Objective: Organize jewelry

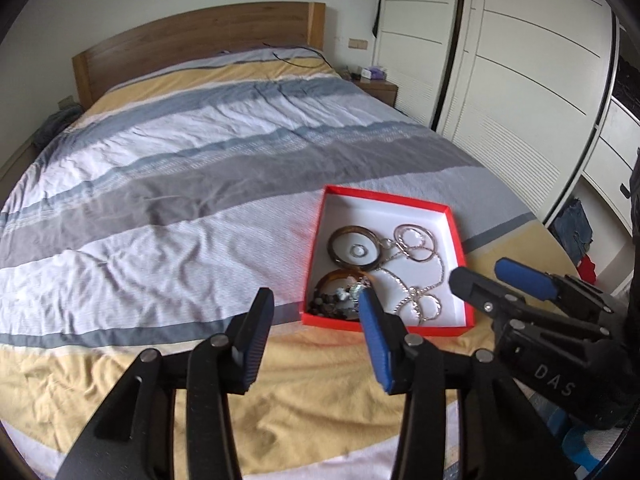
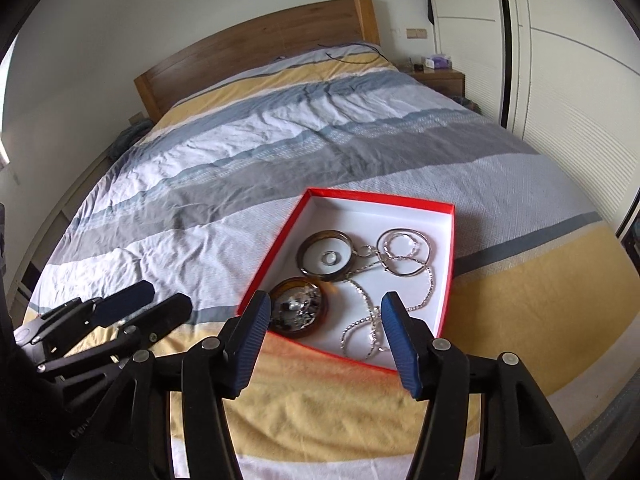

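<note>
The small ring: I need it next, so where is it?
In both views the small ring lies inside the brown bangle, in the red box on the bed, left of the thin silver hoops.

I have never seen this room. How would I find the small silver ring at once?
On the striped bed lies a shallow red box with a white inside. In it, find the dark bangle nearer the headboard; the small silver ring lies alone inside it. Unlike the thin silver hoops beside it, it is tiny and thick.
</note>
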`<state>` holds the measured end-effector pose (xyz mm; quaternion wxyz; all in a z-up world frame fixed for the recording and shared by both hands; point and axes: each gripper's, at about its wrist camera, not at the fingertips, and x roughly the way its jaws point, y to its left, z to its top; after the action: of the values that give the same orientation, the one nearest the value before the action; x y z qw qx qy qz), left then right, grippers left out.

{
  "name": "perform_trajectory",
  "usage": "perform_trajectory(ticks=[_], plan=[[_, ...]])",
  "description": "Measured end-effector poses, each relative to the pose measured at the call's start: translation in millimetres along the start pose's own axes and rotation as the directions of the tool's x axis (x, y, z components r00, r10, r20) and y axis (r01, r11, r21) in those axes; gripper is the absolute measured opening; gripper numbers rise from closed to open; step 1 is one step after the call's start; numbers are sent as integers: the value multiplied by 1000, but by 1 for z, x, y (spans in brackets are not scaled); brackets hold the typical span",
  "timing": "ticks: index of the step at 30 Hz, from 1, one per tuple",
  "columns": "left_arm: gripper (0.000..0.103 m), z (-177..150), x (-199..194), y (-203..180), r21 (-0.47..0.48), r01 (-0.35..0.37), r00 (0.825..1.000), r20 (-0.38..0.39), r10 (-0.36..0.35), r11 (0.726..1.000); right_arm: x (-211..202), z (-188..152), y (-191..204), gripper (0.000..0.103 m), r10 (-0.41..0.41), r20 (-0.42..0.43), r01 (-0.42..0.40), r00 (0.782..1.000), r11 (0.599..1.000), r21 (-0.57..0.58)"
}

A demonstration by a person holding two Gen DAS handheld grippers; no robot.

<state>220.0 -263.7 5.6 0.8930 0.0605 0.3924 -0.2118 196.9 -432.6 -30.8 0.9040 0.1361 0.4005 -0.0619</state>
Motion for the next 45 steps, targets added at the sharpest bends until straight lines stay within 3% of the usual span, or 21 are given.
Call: perform_trajectory(ticks=[8,19,31,39,45], plan=[[43,-14,-68,50,-74,-134,988,68,139,988,-49,-8,28,60,7,50,-4,999,998,-60],[43,-62,-153,125,-205,-296,942,101,321,933,-112,-32,48,66,18,117,-3,993,992,-127],[43,-105,-229,143,-250,-385,904,89,418,888,-162,-55,65,76,70,172,-36,983,980,-196],[43,-125,-266,142,-255,-412,881,132,454,875,-195,-72,72,80,80,216,-31,973,975,-221],[44,-141,-283,151,-284,-406,878,144,457,869,-214,-83,81,83,77,251,-18,965,973,-229]])
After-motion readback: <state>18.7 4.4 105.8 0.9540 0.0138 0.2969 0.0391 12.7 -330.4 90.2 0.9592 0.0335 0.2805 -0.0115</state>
